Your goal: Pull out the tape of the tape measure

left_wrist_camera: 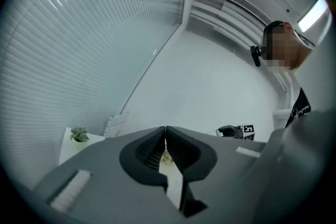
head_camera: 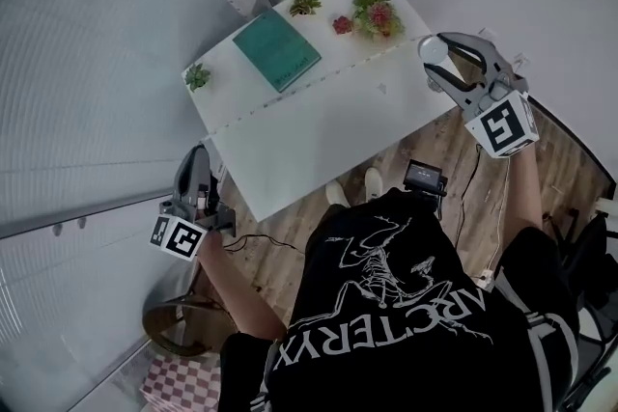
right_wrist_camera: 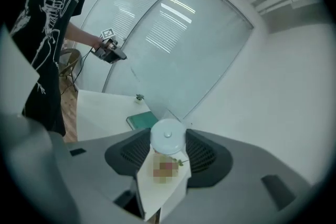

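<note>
A round white tape measure (head_camera: 438, 54) sits between the fingers of my right gripper (head_camera: 441, 46), which is shut on it above the table's right corner. The right gripper view shows the disc (right_wrist_camera: 167, 136) clamped between the two dark pads. My left gripper (head_camera: 198, 156) hangs off the left end of the white table (head_camera: 328, 125), with its jaws shut tip to tip (left_wrist_camera: 166, 129). A thin pale line (head_camera: 319, 84) crosses the table roughly between the two grippers. I cannot tell whether it is pulled-out tape or a seam, nor whether the left jaws pinch a tape end.
On the table lie a teal book (head_camera: 277, 48), two small green plants (head_camera: 197, 75) (head_camera: 305, 5) and a bunch of flowers (head_camera: 375, 15). A wicker stool (head_camera: 179, 323) and cables are on the wooden floor. Glass walls with blinds stand close on the left.
</note>
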The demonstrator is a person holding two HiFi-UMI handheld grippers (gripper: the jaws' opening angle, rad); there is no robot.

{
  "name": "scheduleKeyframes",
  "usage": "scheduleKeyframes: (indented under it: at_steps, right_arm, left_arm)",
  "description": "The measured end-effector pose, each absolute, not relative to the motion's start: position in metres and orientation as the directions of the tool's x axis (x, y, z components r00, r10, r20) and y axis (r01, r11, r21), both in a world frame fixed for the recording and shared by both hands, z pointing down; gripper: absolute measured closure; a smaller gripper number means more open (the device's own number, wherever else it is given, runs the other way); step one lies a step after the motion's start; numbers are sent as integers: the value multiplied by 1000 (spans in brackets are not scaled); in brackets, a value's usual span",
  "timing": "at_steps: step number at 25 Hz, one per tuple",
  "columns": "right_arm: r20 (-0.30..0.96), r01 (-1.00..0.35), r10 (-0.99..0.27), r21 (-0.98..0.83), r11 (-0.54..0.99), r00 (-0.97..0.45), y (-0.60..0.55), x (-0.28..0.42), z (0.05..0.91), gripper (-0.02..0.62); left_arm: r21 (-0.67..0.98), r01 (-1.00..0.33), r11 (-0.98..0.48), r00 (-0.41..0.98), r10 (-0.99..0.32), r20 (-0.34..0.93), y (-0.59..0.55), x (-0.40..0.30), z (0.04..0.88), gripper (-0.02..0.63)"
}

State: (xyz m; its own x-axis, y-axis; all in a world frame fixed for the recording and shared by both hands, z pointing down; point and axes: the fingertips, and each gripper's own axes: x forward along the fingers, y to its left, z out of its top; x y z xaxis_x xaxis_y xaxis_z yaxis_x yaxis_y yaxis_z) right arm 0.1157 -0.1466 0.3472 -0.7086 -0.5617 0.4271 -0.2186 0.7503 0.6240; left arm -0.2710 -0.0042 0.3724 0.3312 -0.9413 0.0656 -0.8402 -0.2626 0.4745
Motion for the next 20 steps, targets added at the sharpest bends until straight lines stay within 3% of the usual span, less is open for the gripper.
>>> scheduleKeyframes:
  at_steps: [7,14,20]
  right_arm:
    - [514,-250,-530,516,819,-674,-153,111,442,377]
    - [629,-311,-509,406,859,-587,-161,108,579,377]
    - [762,-286,-340,210,935,-552,-147,98,669,377]
  left_arm:
    - [528,-835,-153,311,-924,224,-7,-275,455,588]
    - [589,-807,46,280,-848,450,-8,-273,597,588]
    - [522,-824,222,203,-743,638,8,-280,681,588]
